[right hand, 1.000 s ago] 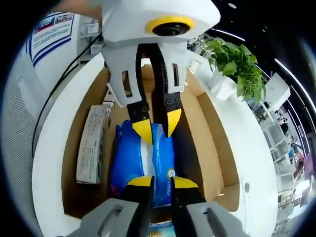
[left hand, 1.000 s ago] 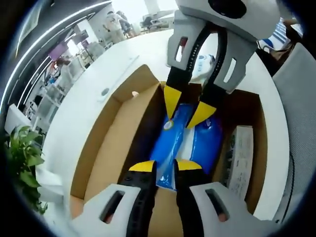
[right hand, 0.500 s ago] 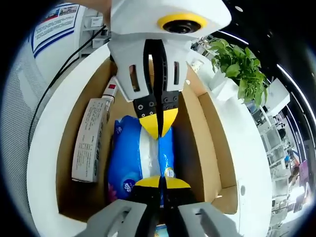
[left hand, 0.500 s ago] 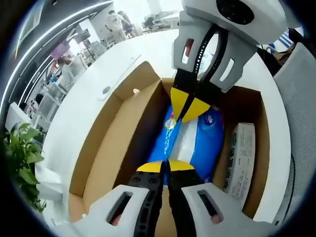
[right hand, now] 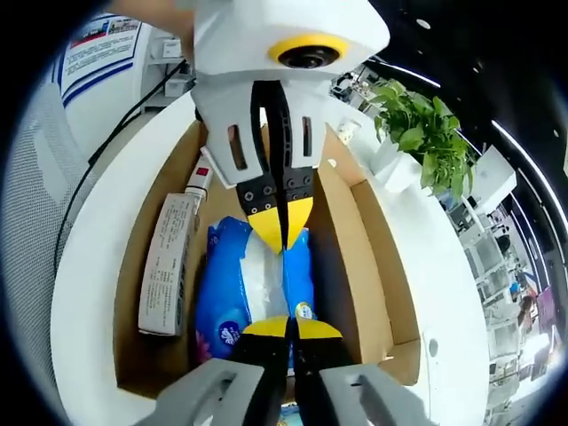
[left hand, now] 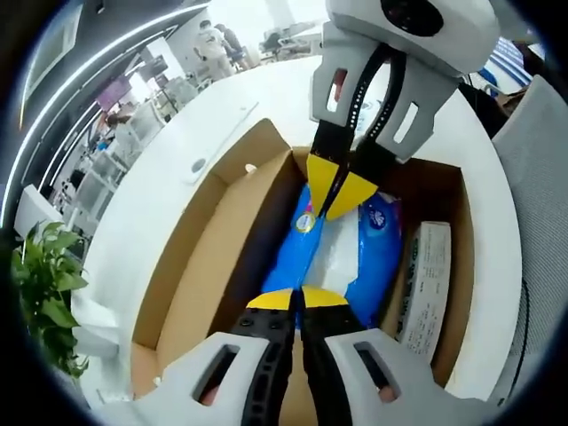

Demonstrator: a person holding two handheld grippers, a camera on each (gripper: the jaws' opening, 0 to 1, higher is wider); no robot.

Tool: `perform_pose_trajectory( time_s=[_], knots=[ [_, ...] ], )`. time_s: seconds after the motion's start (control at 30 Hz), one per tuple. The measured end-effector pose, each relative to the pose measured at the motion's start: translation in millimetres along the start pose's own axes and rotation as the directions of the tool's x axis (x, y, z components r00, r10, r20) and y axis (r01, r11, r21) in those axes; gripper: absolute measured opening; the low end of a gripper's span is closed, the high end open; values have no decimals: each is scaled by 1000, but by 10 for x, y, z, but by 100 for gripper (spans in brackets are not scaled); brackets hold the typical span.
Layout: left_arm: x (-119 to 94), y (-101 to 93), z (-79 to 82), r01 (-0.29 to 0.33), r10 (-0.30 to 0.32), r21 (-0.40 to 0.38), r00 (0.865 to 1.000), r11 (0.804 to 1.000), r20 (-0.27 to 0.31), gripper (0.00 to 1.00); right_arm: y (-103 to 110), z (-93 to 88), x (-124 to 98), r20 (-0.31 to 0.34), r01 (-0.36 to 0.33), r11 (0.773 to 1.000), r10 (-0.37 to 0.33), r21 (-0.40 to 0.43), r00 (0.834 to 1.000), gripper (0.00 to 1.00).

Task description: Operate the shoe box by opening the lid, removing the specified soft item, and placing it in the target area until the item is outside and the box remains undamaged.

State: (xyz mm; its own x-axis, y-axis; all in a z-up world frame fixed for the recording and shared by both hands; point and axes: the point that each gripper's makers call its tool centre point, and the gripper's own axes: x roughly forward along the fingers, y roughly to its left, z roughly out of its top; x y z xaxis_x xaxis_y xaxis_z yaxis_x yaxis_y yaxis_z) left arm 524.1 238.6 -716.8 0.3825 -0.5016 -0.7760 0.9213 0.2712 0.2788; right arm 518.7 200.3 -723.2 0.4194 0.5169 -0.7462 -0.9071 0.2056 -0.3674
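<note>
An open cardboard shoe box [left hand: 217,257] [right hand: 351,266] lies on a white round table [left hand: 151,186]. Inside it lies a soft blue and white tissue pack [left hand: 359,257] [right hand: 222,293]. My left gripper [left hand: 297,299] is shut on the pack's near end, its yellow tips pressed together. From the top of the left gripper view my right gripper [left hand: 342,188] comes down, shut on the pack's far end. In the right gripper view the right gripper [right hand: 291,327] pinches one end and the left gripper [right hand: 282,224] the other.
A long white carton [left hand: 422,284] [right hand: 164,266] lies in the box beside the pack, against the side wall. A potted green plant [left hand: 44,293] [right hand: 413,133] stands on the table by the box. Office desks and people show far behind.
A second ago both grippers stood open over the pack; both have shut on its two ends. Since half a second ago the views have shifted only slightly.
</note>
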Motion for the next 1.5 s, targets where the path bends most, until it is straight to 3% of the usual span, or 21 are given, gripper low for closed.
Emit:
perform_pose_trajectory(
  time_s=[0.83,1.5],
  knots=[
    [-356,66,165,-49,51,-43,998,998,37,0,-113,280,-313,83,52,999,-52,2,995,0],
    [-611,92,450,-55,57,-41,997,998,49,0,-193,395,-648,122,84,996,-87,30,989,0]
  ],
)
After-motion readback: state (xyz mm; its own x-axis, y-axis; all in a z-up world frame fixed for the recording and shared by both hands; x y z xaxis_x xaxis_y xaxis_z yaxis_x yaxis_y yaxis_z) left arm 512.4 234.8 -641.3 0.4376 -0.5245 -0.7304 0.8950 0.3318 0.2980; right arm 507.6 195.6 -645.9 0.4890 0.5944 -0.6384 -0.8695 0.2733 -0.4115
